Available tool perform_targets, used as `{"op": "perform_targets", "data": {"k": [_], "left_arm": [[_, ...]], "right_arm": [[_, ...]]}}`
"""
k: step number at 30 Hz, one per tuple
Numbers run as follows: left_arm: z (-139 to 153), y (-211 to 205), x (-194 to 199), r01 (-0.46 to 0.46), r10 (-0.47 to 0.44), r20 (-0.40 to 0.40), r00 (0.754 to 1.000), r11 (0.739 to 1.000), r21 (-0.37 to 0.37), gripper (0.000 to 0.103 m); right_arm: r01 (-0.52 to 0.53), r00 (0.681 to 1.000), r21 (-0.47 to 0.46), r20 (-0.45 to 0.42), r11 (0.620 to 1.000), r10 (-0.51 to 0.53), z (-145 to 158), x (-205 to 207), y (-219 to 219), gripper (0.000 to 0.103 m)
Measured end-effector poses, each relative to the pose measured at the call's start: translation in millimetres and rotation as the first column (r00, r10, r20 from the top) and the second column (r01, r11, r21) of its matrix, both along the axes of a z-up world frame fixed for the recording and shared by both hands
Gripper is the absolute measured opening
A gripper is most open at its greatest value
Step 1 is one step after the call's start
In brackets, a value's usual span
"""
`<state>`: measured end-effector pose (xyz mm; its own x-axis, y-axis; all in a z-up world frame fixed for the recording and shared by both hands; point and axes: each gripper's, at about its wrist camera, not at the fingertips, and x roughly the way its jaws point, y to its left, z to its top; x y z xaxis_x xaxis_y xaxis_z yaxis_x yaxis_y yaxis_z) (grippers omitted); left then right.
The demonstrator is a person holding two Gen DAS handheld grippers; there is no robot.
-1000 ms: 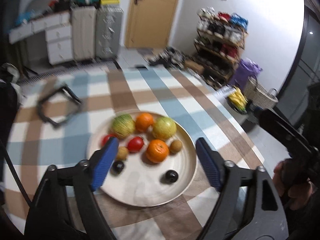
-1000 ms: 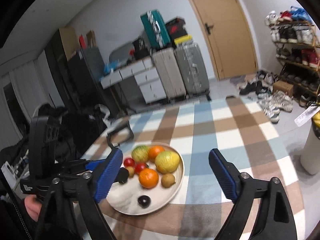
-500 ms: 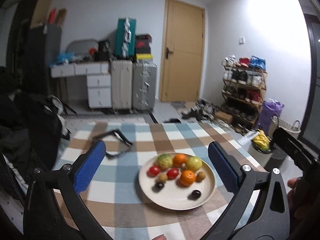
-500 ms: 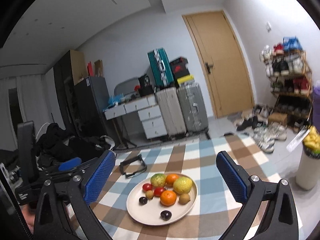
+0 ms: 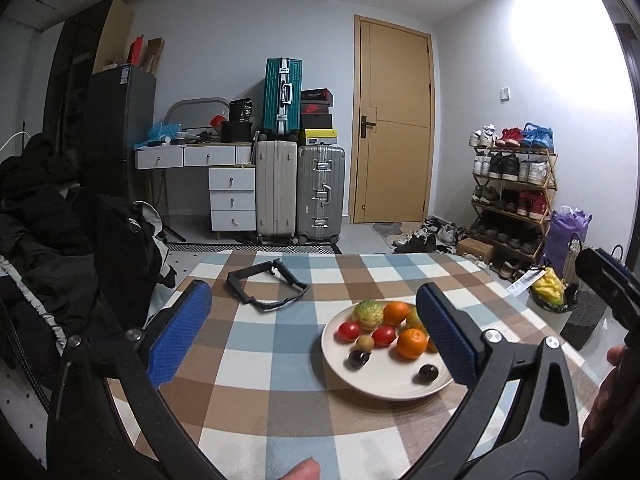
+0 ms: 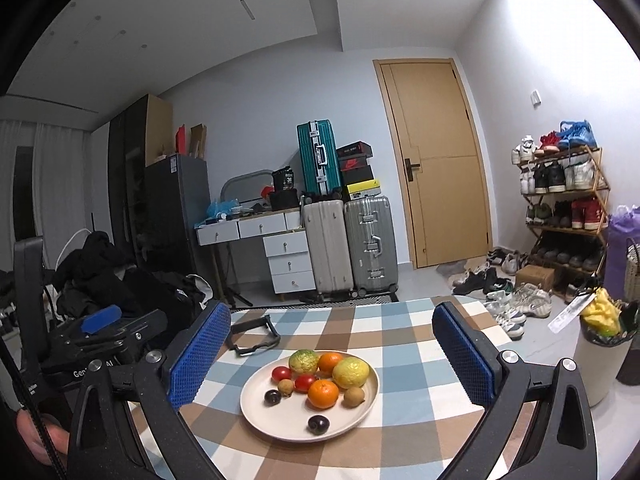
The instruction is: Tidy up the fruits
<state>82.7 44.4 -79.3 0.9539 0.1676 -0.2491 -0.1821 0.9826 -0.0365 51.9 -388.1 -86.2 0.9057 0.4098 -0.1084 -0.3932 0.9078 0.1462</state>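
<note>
- While both my grippers hang back from the checked tablecloth [image 6: 400, 320], nothing is held: the left gripper [image 5: 316, 328] and the right gripper [image 6: 330, 356] each stand with blue pads spread wide and only air between them. Both sets of jaws have just been opening.
- The fruit sits together on the cream plate [image 6: 256, 412], which rests on the cloth near the table's near edge, slightly right of centre from the left wrist view.
- On the plate: a mandarin orange [image 6: 323, 394] in the middle front, a second orange [image 6: 330, 362] at the back beside a green-yellow knobbly citrus [image 6: 304, 361], and a big yellow lemon-like fruit [image 6: 351, 373] to the right.
- Also two cherry tomatoes [image 6: 281, 373], two small brown fruits, and two dark plums [image 6: 319, 424], one alone at the front rim.
- My judgement: everything already looks plated, so the step in hand is a retreat or a final check.
- If one more piece needs shifting, I would take the lone front plum; it sits apart from its neighbours, so the pads can straddle it cleanly.
- Round fruit rolls. Close slowly, level, from above, without nudging the plate.
- Keep clear of the black strap frame [image 6: 252, 336] lying behind the plate.
</note>
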Motion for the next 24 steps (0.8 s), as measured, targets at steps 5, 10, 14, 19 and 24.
{"op": "perform_targets", "data": {"k": [5, 10, 14, 19, 24], "left_arm": [[-24, 0, 7, -0.026, 0.027, -0.027, 0.999, 0.999, 0.026, 0.102], [-43, 1, 15, -0.042, 0.042, -0.037, 0.998, 0.999, 0.02, 0.102], [-58, 3, 26, -0.035, 0.036, -0.07, 0.997, 0.999, 0.015, 0.102], [-69, 4, 32, -0.033, 0.034, -0.076, 0.997, 0.999, 0.019, 0.102], [-81, 4, 40, -0.024, 0.027, -0.088, 0.996, 0.999, 0.031, 0.102]], "right_arm": [[0.009, 1.0, -0.058, 0.02, 0.998, -0.007, -12, -6, 9, 0.103], [0.024, 0.999, -0.113, -0.018, 0.993, -0.027, -30, -2, 19, 0.103], [0.031, 0.999, -0.115, -0.031, 0.993, -0.035, -40, 4, 20, 0.103], [0.041, 0.997, -0.13, -0.055, 0.991, -0.048, -56, 14, 21, 0.103], [0.042, 0.992, -0.152, -0.108, 0.987, -0.059, -69, 25, 23, 0.103]]}}
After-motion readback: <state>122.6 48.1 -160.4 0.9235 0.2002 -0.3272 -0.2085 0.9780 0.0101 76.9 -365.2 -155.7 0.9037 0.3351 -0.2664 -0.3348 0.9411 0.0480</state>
